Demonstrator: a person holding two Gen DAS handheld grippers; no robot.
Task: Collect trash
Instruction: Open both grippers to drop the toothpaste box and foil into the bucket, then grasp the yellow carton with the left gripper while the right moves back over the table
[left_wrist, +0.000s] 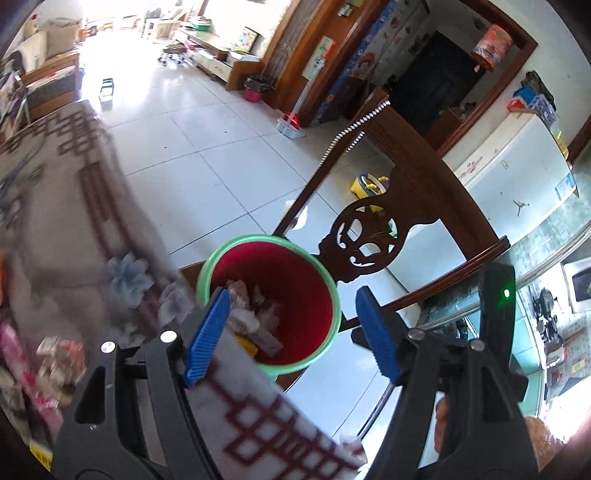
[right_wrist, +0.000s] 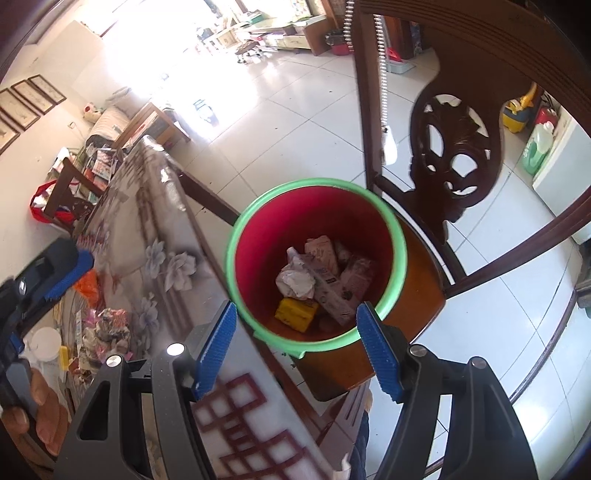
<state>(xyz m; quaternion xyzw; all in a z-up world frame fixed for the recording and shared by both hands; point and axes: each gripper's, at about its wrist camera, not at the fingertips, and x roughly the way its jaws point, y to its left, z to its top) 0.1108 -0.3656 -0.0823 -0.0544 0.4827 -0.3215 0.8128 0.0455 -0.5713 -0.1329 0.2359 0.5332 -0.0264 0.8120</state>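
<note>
A green-rimmed red bin (right_wrist: 317, 206) holding wrappers (right_wrist: 325, 273) is seen on a wooden chair seat (right_wrist: 424, 273) beside the table (right_wrist: 147, 221); left gripper (left_wrist: 291, 332) and right gripper (right_wrist: 297, 345) are held above, jaws spread, empty.

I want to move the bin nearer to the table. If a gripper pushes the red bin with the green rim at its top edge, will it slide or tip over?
The red bin stands on a wooden chair seat, is tall and holds only light wrappers, so a push at its green rim would probably tip it. Pushed low, it likely slides easily on the smooth wood.
</note>
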